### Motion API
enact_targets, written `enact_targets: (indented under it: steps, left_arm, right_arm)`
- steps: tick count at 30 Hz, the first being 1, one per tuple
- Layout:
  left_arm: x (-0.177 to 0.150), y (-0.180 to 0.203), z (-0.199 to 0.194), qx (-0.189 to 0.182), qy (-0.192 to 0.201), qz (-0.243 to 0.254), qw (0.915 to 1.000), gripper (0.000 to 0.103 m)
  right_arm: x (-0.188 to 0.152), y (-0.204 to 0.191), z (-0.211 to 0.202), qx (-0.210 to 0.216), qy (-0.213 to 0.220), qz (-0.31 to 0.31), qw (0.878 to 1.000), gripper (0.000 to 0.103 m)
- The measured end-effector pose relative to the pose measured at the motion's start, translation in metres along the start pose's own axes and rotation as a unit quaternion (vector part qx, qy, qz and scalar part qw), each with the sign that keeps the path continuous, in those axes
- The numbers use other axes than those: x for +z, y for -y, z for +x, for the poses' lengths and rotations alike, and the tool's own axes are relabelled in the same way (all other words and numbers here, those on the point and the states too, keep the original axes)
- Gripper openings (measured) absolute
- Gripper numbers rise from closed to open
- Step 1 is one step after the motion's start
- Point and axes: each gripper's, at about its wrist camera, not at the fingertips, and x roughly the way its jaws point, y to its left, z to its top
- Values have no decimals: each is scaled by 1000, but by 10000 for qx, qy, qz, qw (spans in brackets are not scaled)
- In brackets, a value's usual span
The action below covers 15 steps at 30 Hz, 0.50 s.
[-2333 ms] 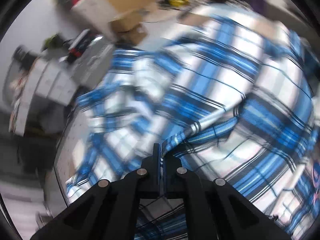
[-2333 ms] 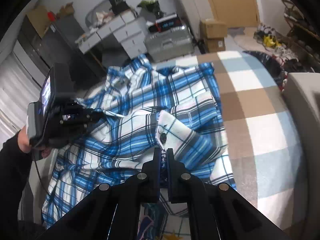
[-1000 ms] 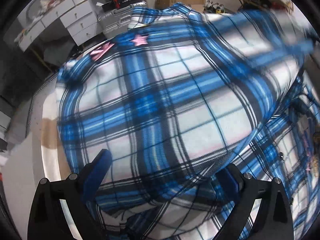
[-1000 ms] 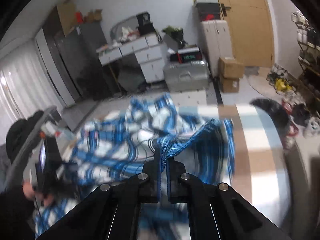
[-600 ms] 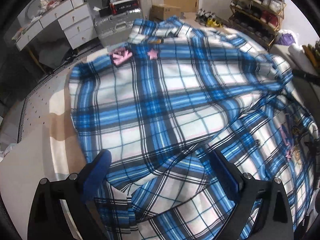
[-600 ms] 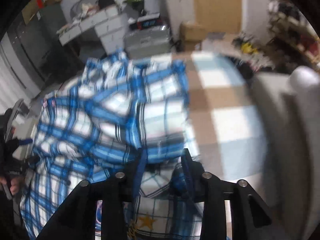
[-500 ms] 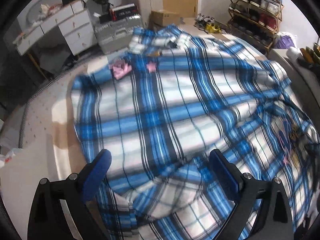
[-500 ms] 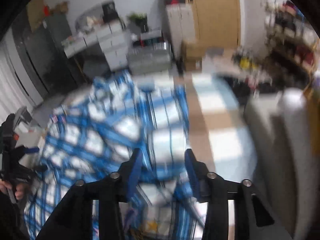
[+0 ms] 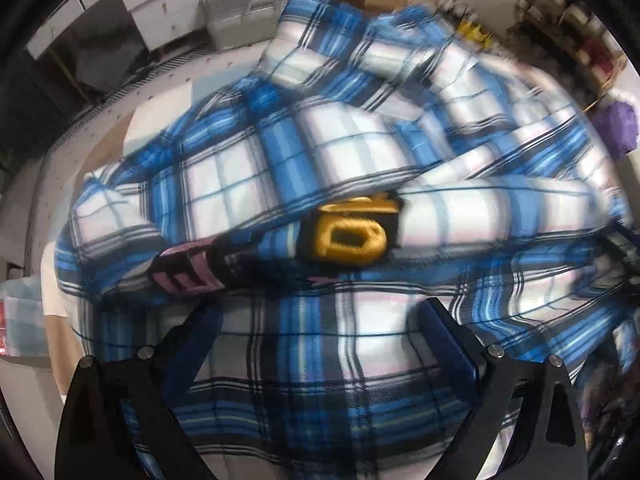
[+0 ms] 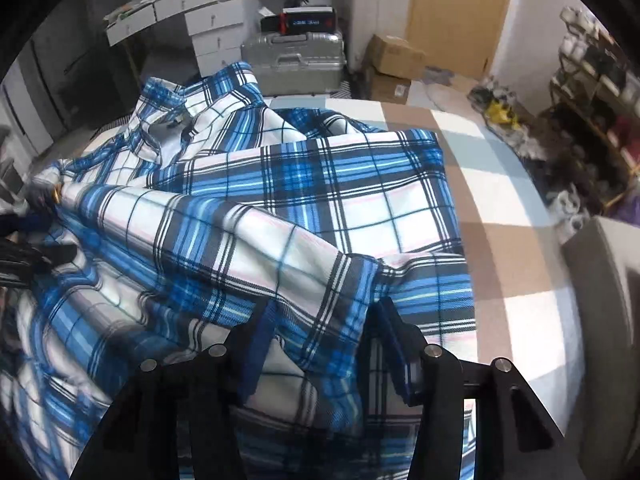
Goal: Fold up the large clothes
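A large blue, white and black plaid shirt (image 10: 304, 208) lies spread and rumpled on a bed with a tan, white and pale-blue checked cover (image 10: 500, 216). In the left wrist view the shirt (image 9: 320, 168) fills the frame, with a yellow embroidered patch (image 9: 352, 232) and a pink patch (image 9: 188, 268) on a fold. My left gripper (image 9: 320, 344) is open, its jaws wide over the cloth. My right gripper (image 10: 324, 344) is open, with a fold of shirt lying between the jaws. The left gripper also shows at the left edge of the right wrist view (image 10: 28, 248).
A silver suitcase (image 10: 296, 60), cardboard boxes (image 10: 394, 60), a white drawer desk (image 10: 188, 20) and a wooden door (image 10: 460, 16) stand beyond the bed. Shoe racks (image 10: 600, 92) line the right wall. A grey padded edge (image 10: 608, 288) is at the right.
Both grippers let go of the shirt and opened. The shirt was flung out and has settled on the bed. Both grippers have dropped closer to the cloth.
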Motion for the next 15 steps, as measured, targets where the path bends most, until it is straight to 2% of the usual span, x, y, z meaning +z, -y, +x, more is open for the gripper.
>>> enact_targets:
  steps: [1,3,4,5,7,8,9,10,11,13,15]
  left_arm:
    - [1,-3,-3,-27,7,11,10000,97]
    - [1,-8,-15,54,266,9,9996,97]
    - [-4,-13,-24,188,549,10,9983,97]
    - [-9,-16,-22,260,541,-25,9982,97]
    - [-22,-23,-2,181,-21,-97,9998,97]
    - [-32,-25,-7,118,128,-65,9998,97]
    - [-41,-24,-16,226,270,-6,9994,97]
    - [-52,-24,-28,294,424,-21,9987,97]
    - [-62,-24,-39,208,579,-61,9981,97]
    - [-92,-20,-66,-238,858,-47,9960,97]
    - [-120,-13,-84,-138,893,59,9959,97]
  right_arm:
    - [0,-3,-11,-44,230,-125,9996,49]
    - [-3,-8,-26,-153,615,-397,9972,51]
    - [-6,-12,-25,-205,570,-564,9966,52]
    - [-8,-15,-19,-236,396,-687,9966,54]
    - [-17,-10,-1,-111,-73,-698,9975,53]
    - [-19,-6,3,7,-176,-620,9979,52]
    - [-22,0,-3,106,-163,-473,9987,52]
    - [-25,8,-17,122,-81,-308,9994,52]
    - [-30,15,-31,207,30,-202,9996,53]
    - [-44,31,-79,578,434,44,9974,54]
    - [-62,43,-130,1004,889,194,9908,55]
